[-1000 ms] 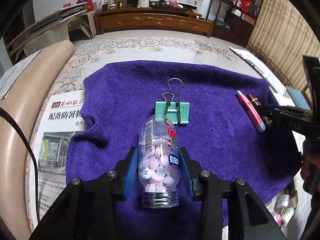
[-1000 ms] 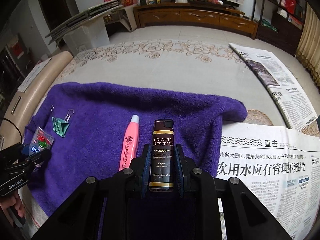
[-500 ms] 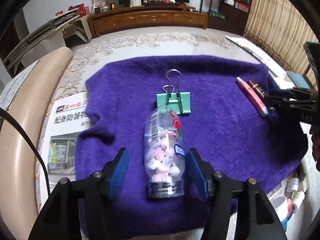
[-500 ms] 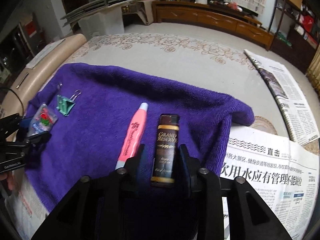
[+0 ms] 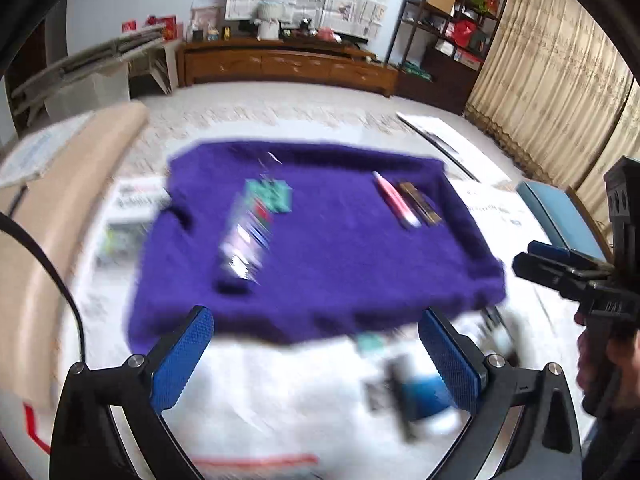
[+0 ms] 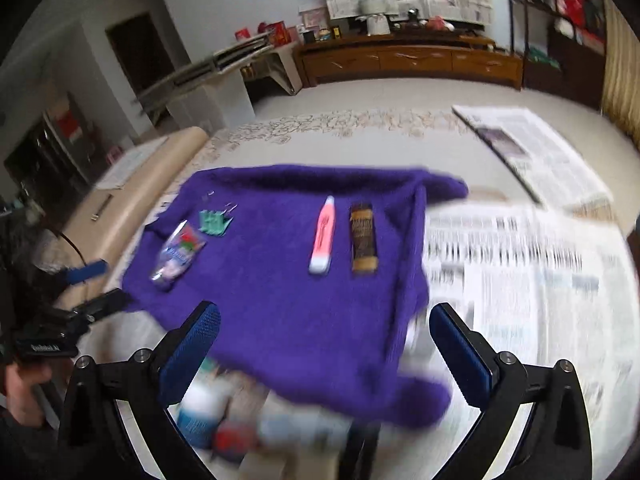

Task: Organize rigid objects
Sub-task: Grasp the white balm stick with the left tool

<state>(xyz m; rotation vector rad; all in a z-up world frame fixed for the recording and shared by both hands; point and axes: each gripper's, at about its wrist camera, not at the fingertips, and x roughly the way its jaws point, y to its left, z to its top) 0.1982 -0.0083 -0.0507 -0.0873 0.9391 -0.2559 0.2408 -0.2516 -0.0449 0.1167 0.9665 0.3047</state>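
A purple towel (image 5: 340, 264) (image 6: 280, 304) bears all the task objects. On its left lie a clear candy bottle (image 5: 244, 240) (image 6: 178, 254) and a green binder clip (image 5: 270, 194) (image 6: 214, 222). On its right a pink pen (image 5: 394, 200) (image 6: 323, 240) lies beside a dark lighter (image 5: 420, 204) (image 6: 363, 238). My left gripper (image 5: 316, 332) hangs back from the bottle over the towel's near edge, jaws opening wide, nothing between them. My right gripper (image 6: 324, 328) stands likewise short of the lighter, jaws opening, nothing between them. Both views are motion-blurred.
Newspaper sheets (image 6: 520, 272) cover the floor right of the towel and another (image 5: 132, 208) lies left of it. Several blurred small bottles and items (image 5: 416, 392) (image 6: 224, 412) sit near the towel's front edge. A beige cushion (image 5: 60, 200) runs along the left.
Both grippers have let go: the left of the candy bottle, the right of the lighter. Both opened wide and drew back and upward, leaving the objects lying on the towel.
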